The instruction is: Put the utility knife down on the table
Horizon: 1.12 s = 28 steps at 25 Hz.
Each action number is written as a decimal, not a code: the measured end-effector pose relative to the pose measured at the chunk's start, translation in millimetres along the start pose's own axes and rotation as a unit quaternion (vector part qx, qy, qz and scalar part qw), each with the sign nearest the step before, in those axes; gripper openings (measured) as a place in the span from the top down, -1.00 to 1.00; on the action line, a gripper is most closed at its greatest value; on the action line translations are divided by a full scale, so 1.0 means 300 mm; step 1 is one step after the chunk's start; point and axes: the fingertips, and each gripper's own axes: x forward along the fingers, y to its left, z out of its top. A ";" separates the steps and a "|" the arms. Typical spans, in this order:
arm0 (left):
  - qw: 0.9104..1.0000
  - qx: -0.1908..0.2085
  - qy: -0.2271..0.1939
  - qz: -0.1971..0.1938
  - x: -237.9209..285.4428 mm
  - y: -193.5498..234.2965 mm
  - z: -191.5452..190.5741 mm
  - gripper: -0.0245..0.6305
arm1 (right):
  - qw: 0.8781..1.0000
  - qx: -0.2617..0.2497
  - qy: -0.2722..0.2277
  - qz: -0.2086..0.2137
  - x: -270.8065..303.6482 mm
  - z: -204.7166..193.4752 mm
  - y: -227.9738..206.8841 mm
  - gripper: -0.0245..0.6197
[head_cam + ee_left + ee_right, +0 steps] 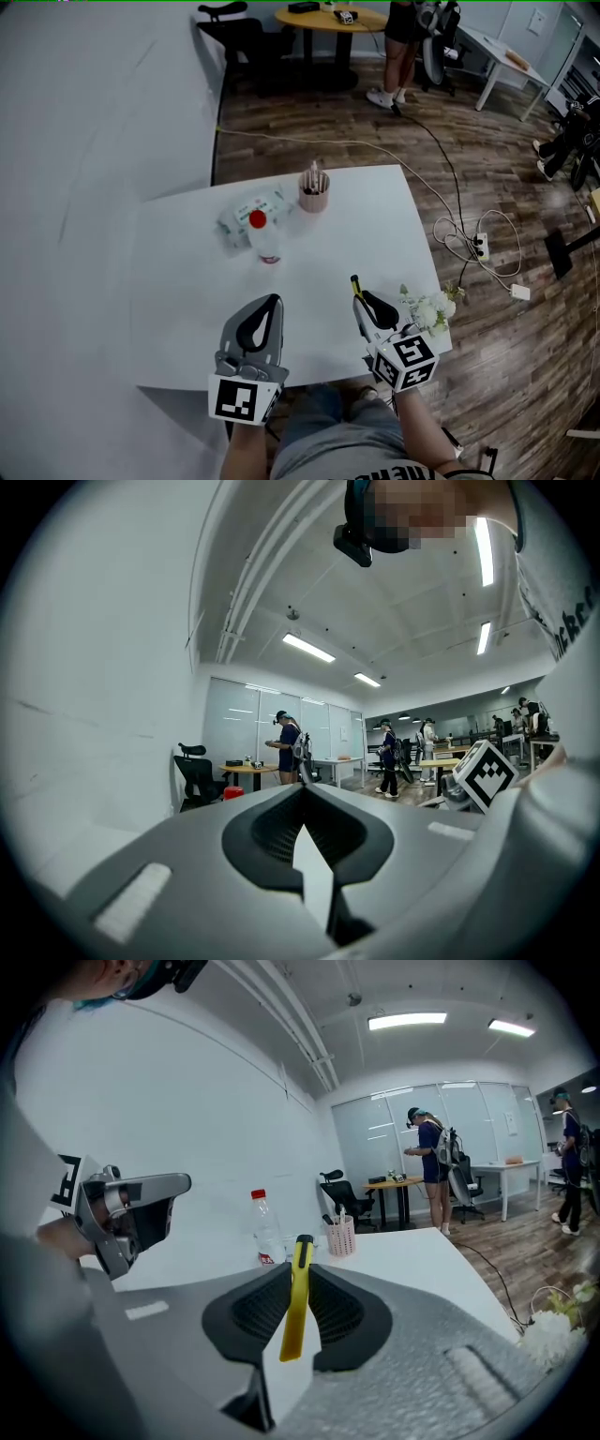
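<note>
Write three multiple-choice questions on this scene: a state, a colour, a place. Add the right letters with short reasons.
1. The right tool is: A) open and empty; B) shut on the utility knife; C) shut on the bottle.
2. The utility knife is mostly: A) red; B) yellow; C) blue.
3. On the table, the bottle stands: A) beside the tissue pack; B) at the near edge; C) at the right edge.
Answers: 1 B, its jaws press the knife from both sides; 2 B, yellow body shows between the jaws; 3 A, the head view shows them side by side.
</note>
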 end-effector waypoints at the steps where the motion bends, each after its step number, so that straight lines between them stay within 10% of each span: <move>1: 1.000 -0.001 0.000 -0.001 0.000 0.000 -0.003 0.88 | 1.000 0.003 0.005 -0.001 0.004 -0.014 -0.001 0.74; 28: 1.000 -0.021 0.009 -0.017 0.002 0.017 -0.069 0.88 | 0.990 0.047 0.126 -0.044 0.066 -0.307 -0.055 0.74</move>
